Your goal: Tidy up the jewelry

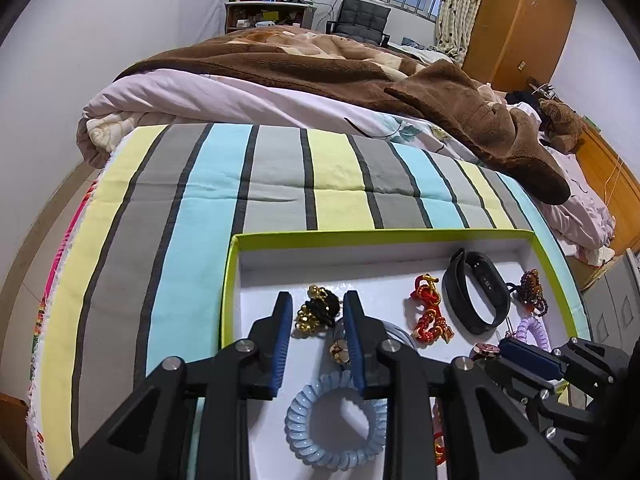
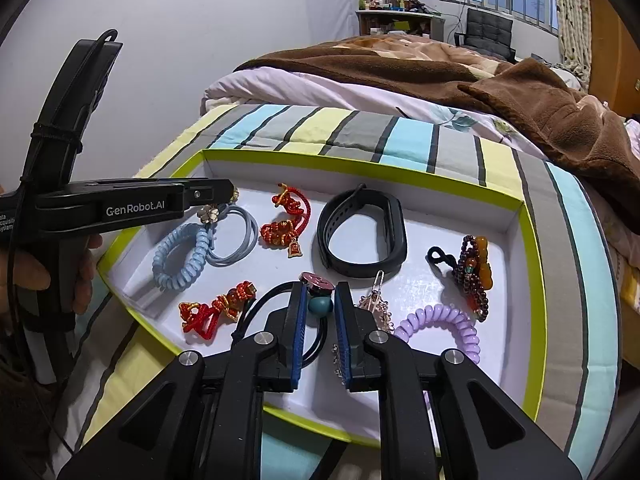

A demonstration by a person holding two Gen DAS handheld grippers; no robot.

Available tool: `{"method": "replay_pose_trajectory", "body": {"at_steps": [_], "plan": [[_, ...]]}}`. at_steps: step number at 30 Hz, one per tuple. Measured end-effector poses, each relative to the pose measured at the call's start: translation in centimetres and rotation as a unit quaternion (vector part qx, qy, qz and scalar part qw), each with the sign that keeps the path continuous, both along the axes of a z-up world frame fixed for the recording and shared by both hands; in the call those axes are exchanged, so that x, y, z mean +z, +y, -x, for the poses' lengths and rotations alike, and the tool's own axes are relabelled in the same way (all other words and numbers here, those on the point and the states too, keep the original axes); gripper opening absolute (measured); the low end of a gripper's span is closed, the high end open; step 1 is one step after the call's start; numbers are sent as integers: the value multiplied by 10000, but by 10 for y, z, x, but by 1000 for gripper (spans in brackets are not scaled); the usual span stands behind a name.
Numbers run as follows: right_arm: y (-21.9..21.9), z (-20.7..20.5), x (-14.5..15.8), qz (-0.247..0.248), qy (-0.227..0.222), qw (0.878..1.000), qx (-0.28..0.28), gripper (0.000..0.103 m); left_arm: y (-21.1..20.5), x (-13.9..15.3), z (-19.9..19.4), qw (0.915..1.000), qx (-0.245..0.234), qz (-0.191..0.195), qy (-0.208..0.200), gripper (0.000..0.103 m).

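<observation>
My left gripper [image 1: 316, 312] is matte black plastic with angular linkage arms, round silver screws at the pivots and ribbed blue pads [image 1: 283, 336] inside its fingers. My right gripper [image 2: 320, 312] is built the same. The left one's black handle reads "GenRobot.AI" in white, thin black cable lashed along it, my bare-skinned hand [image 2: 82, 276] around it.

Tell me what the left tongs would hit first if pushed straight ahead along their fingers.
Probably the black-and-gold hair tie, lying in the tray between the open fingertips of the left tongs. Beyond it looks like bare tray floor, then the far wall; depth is uncertain.
</observation>
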State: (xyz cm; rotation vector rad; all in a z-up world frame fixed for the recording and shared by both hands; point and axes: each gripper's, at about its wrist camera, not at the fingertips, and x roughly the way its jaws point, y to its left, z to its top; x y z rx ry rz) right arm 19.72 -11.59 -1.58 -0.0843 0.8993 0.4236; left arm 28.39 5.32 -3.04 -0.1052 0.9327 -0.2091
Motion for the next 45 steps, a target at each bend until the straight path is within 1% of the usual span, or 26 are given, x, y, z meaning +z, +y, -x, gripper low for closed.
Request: {"method": "replay_pose_trajectory", "body": {"at_steps": [2,4,5,12,13,15,22,28,33,37,40,43,45], "plan": [[0,0,1,-6,-1,10000,-9,26,0,1,2,10000,18,0,-8,31],[0,1,2,-65,-6,10000,0,31,-1,3,4,10000,3,-19,-20,35],[-1,2,4,-78,-23,10000,-15,31,-1,4,6,10000,-2,-20,-30,37],[-2,8,12,-94,-114,9999,-46,31,-2,14,20,9999,57,-69,-111,37],[-3,9,13,-89,-133,9999,-61,31,-3,16,24,9998,71,-123,-141,39],[-5,14,17,-114,-177,9997,-108,31,-5,20,31,9995,65,-217,-205,41],[-15,34,27,-344,-171,9987,-337,31,-12,35,65,9986,133,-278,-439,41],[-20,53,31,-383,-174,9979,-483,31,-16,41,95,9972,304,-321,-605,42],[-24,73,38,-281,-303,9974,-585,31,-23,47,117,9946,382,-608,-745,42],[-27,87,43,-274,-418,9960,-736,31,-22,49,135,9946,491,-481,-780,42],[-26,96,45,-228,-460,9958,-753,31,-26,47,146,9932,581,-613,-802,42],[-24,105,47,-219,-517,9954,-772,31,-26,46,157,9933,636,-506,-816,42],[-24,109,48,-225,-523,9953,-788,31,-26,46,163,9927,690,-524,-834,42]]}}
